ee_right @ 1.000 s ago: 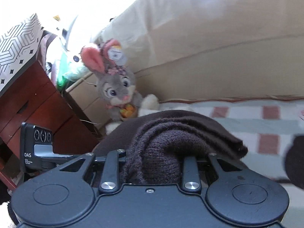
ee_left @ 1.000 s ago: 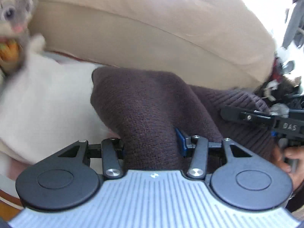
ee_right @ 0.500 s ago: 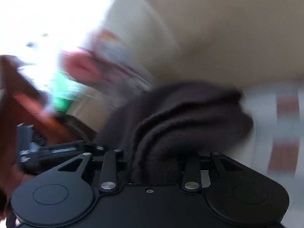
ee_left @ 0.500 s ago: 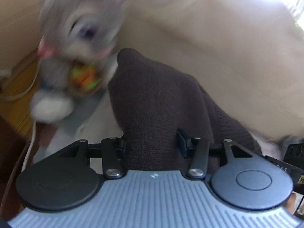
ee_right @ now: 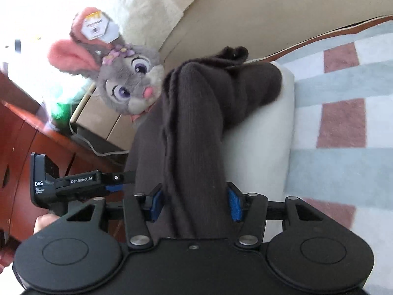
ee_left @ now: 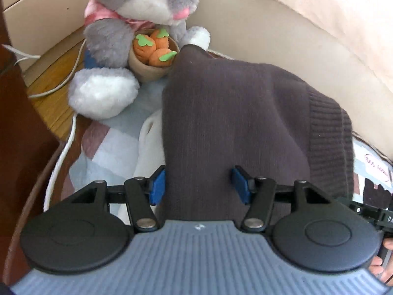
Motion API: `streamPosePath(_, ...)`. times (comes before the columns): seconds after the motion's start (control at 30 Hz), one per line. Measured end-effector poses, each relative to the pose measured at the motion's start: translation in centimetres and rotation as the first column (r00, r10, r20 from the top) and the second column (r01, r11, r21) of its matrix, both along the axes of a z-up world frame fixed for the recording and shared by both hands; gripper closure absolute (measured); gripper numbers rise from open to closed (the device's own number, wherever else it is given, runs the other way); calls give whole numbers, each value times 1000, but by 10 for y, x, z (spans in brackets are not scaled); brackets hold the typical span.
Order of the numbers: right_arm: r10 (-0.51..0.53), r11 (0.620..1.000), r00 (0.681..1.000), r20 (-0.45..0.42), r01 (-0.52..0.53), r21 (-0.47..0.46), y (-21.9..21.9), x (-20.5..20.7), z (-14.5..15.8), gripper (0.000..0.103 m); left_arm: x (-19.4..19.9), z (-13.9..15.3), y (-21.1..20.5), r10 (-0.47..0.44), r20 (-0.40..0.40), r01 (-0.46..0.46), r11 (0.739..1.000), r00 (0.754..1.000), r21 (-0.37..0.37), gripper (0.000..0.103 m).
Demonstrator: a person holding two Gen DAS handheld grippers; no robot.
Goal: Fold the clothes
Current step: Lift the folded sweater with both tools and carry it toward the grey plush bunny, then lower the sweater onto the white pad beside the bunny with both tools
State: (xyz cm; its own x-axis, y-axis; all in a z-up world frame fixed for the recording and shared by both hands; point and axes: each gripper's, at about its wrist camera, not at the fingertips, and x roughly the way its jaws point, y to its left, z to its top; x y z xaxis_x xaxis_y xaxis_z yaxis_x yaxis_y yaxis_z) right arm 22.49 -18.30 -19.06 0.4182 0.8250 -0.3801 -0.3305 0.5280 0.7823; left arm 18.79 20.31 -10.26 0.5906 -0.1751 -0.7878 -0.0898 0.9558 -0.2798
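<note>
A home, most likely a bedroom. A plush rabbit (ee_left: 137, 32) sits at upper left of the left wrist view, against a beige padded headboard (ee_right: 282, 17). A checked blanket (ee_right: 343, 127) fills the right of the right wrist view; a red-brown wooden cabinet (ee_right: 22, 147) stands at left.

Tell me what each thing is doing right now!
Left tongs: shut on the brown sweater.
Right tongs: shut on the brown sweater too.
Brown sweater: bunched up, held at both ends.
White garment: lying under the sweater on the blanket.
Checked blanket: spread flat.
Plush bunny: sitting upright, holding a pot of carrots.
</note>
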Motion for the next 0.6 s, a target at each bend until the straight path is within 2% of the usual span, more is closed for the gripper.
streamPosePath(0.07,9,1000,1000,11,-9,-6,-5,-4,-1,45,-17,-3,3,14,29,-13,999,999,-34,45)
streamPosePath(0.23,43,999,998,36,-42,-31,-8,-9,2,45,-37,-28,14,35,-3,-35,989,999,-141,42)
streamPosePath(0.27,47,998,998,45,-46,-40,-9,-10,1,45,-42,-33,16,39,-10,-40,986,999,-162,37)
streamPosePath(0.3,52,998,997,53,-49,-50,-10,-11,0,43,-45,-38,18,44,-14,-46,983,999,-180,32)
streamPosePath(0.37,53,997,997,61,-48,-67,-8,-11,-4,33,-43,-46,18,69,-1,-68,981,998,-182,27)
streamPosePath(0.43,43,996,998,41,-40,-84,-2,-8,-11,31,-34,-48,21,73,-17,-75,979,997,-188,26)
streamPosePath(0.47,46,995,999,29,-43,-86,2,-5,-14,32,-29,-47,22,67,-29,-71,979,997,-191,27)
streamPosePath(0.53,69,996,998,5,-68,-65,10,-4,-13,54,-19,-44,24,50,-50,-58,981,998,-187,41)
streamPosePath(0.6,87,996,995,-50,-86,8,9,-3,-5,59,-10,-28,13,-15,-54,11,997,998,-72,54)
